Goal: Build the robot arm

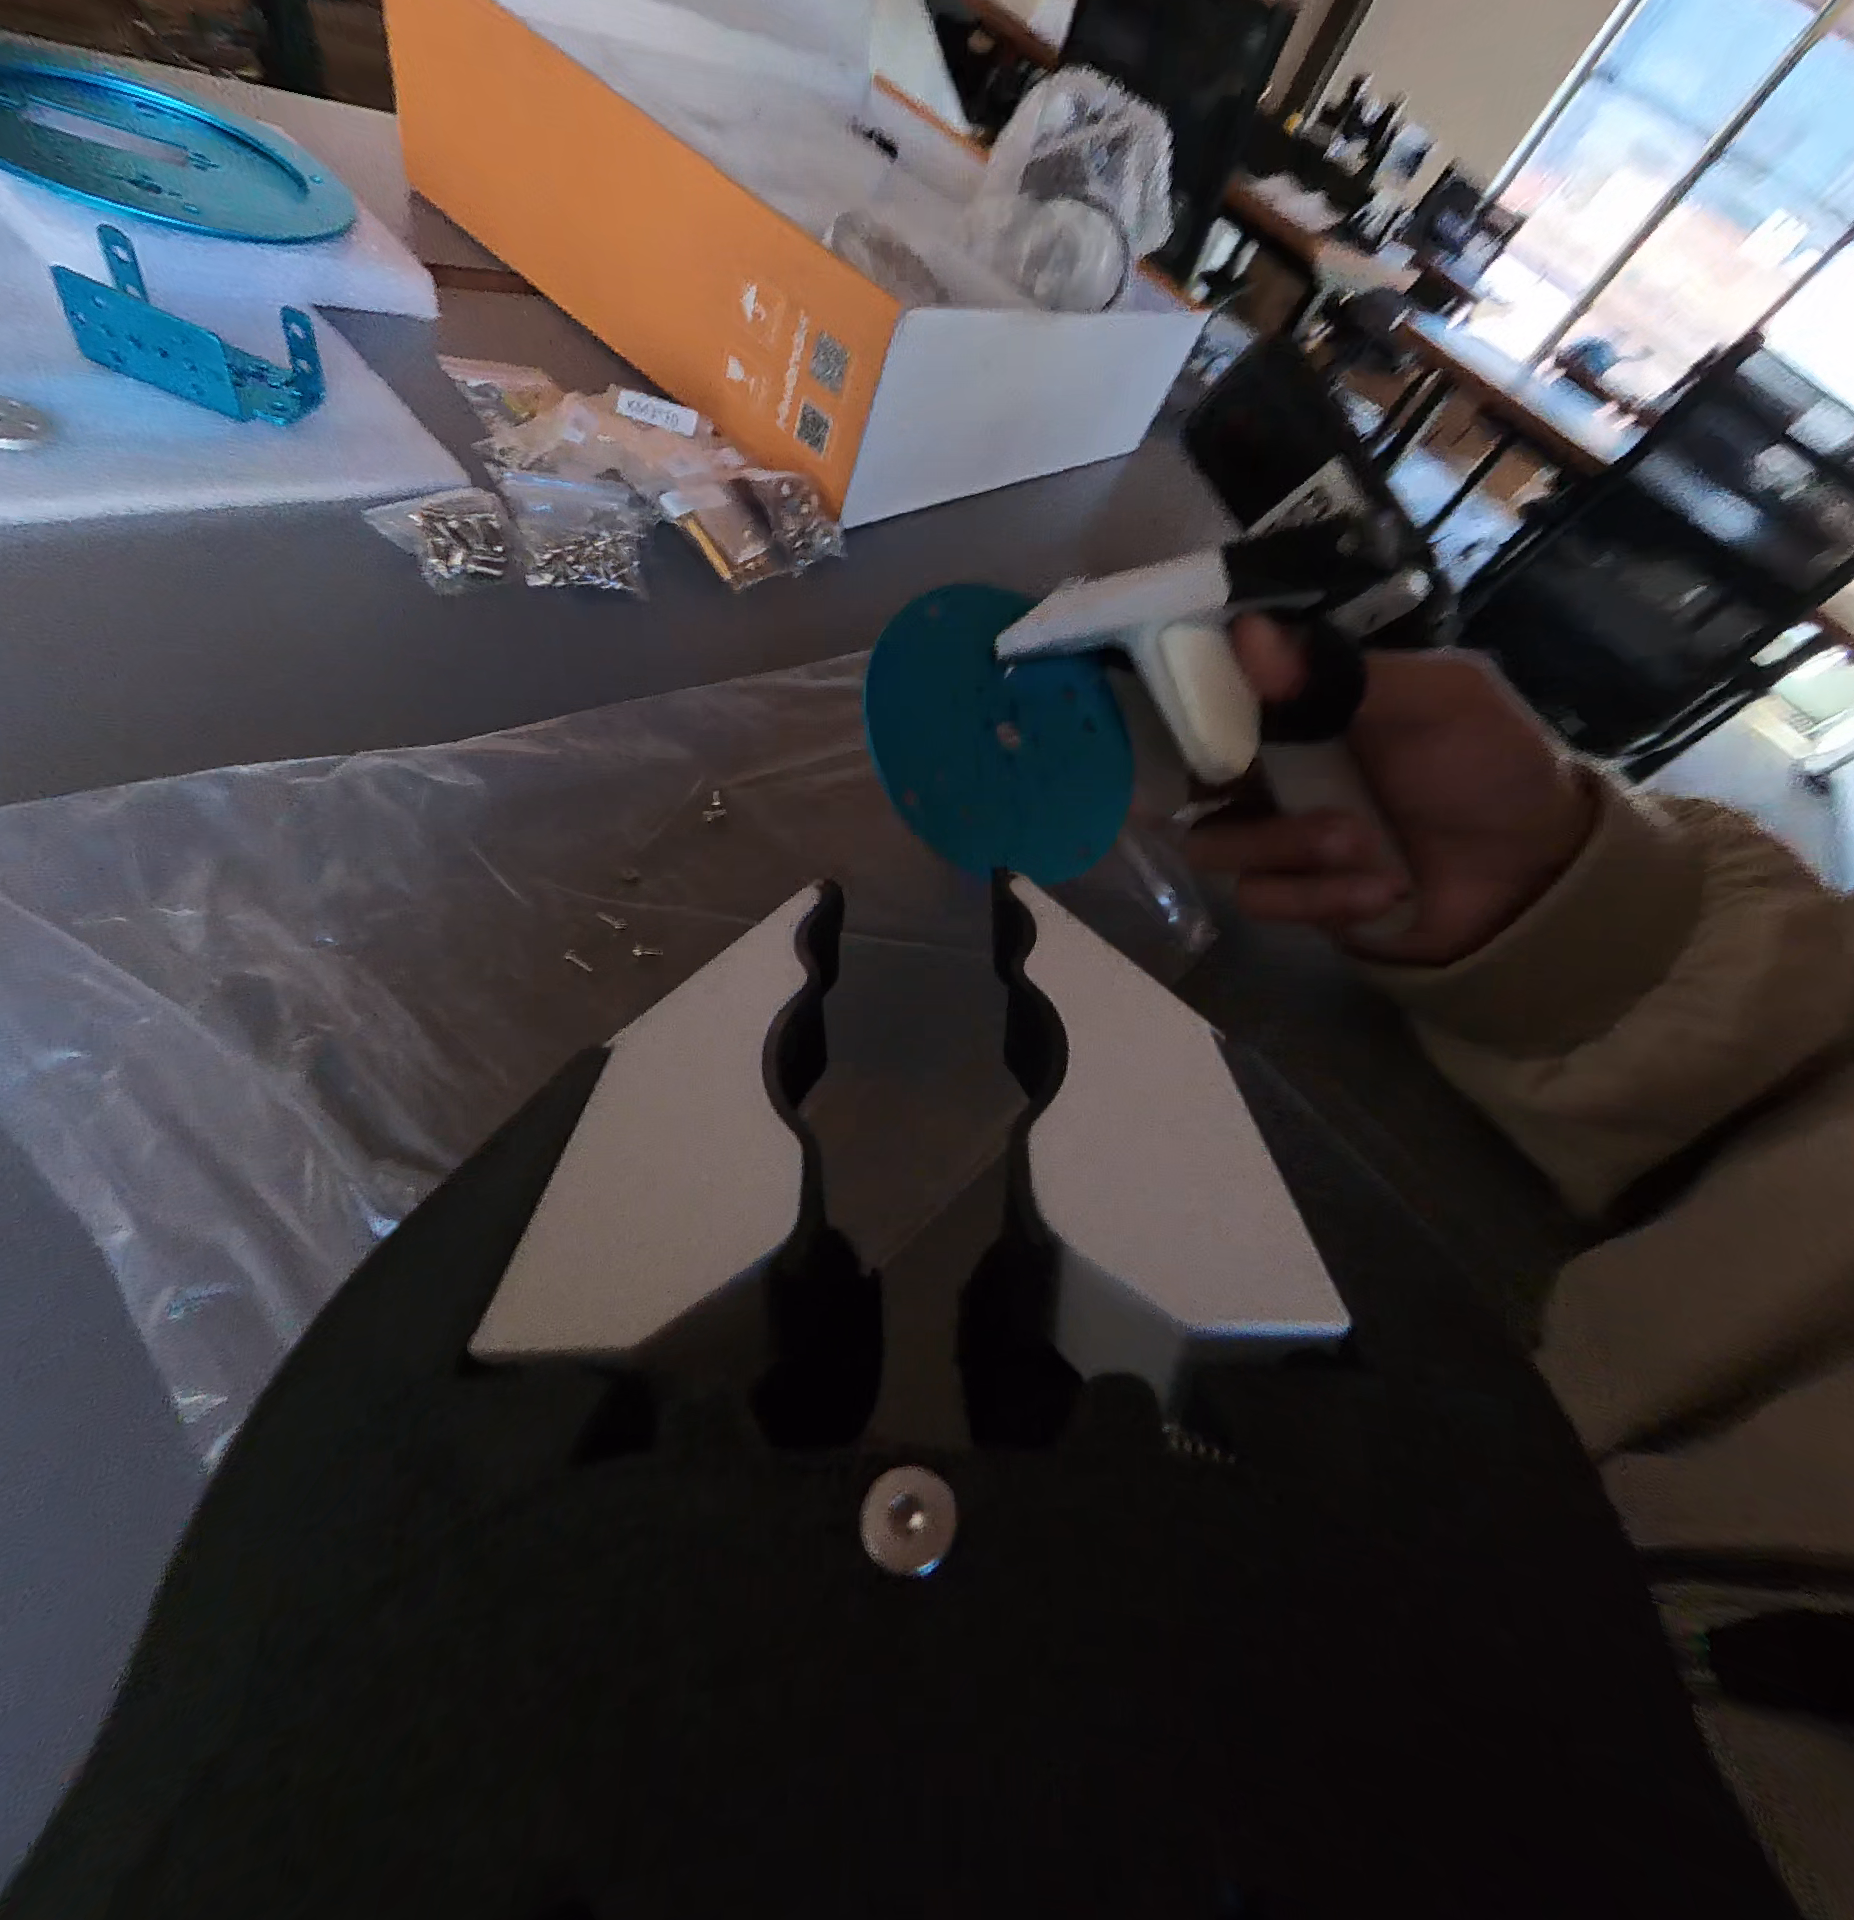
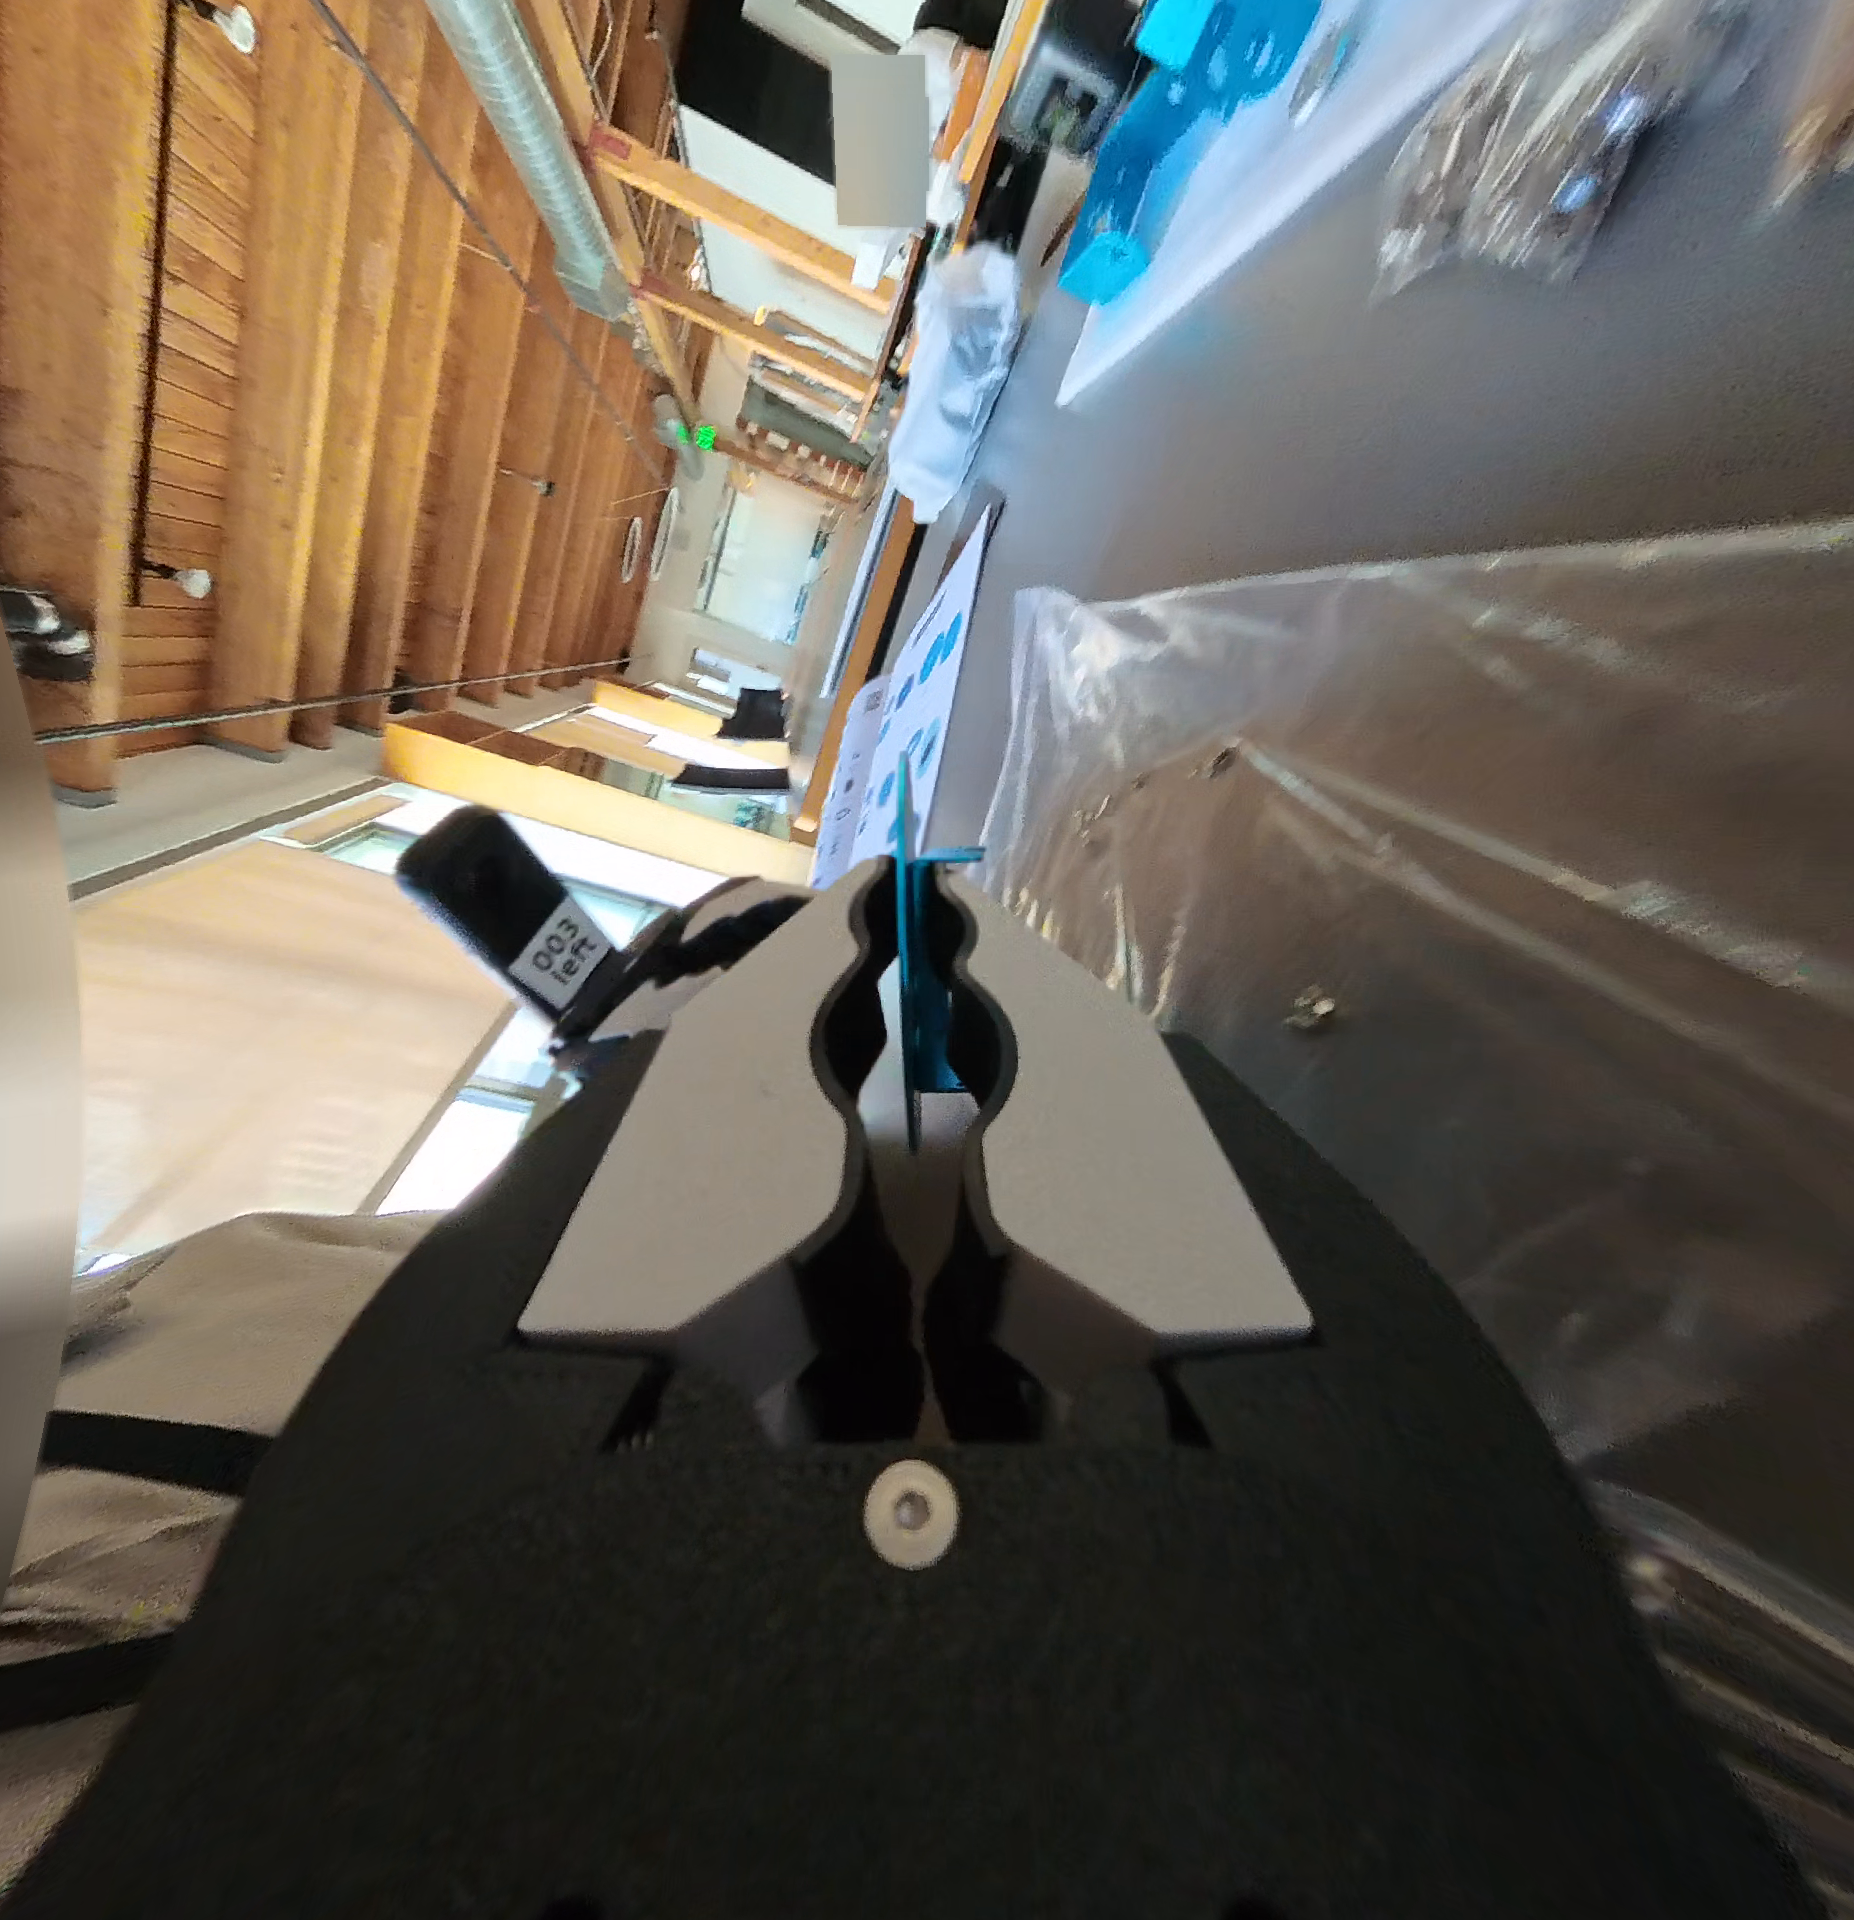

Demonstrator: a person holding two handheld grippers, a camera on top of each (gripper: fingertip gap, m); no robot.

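Observation:
A round blue metal disc (image 1: pixel 990 743) with several small holes is held on edge above the table. My right gripper (image 2: pixel 910 883) is shut on it; in the right wrist view the disc (image 2: pixel 925 997) shows edge-on between the pads. The right gripper also shows in the left wrist view (image 1: pixel 1016 644), gripped by a hand (image 1: pixel 1422 821) in a beige sleeve. My left gripper (image 1: pixel 918 904) is open and empty, its tips just below the disc's lower edge. Part of the left gripper (image 2: pixel 487 894) shows to the left in the right wrist view.
A clear plastic sheet (image 1: pixel 331 883) with loose screws (image 1: pixel 611 935) covers the grey table. Behind lie bags of screws (image 1: pixel 549 530), an orange and white box (image 1: pixel 642 208), a blue bracket (image 1: pixel 175 332) and a blue ring plate (image 1: pixel 144 145). A printed sheet (image 2: pixel 923 707) lies farther off. Left tips to right tips: about 8 centimetres.

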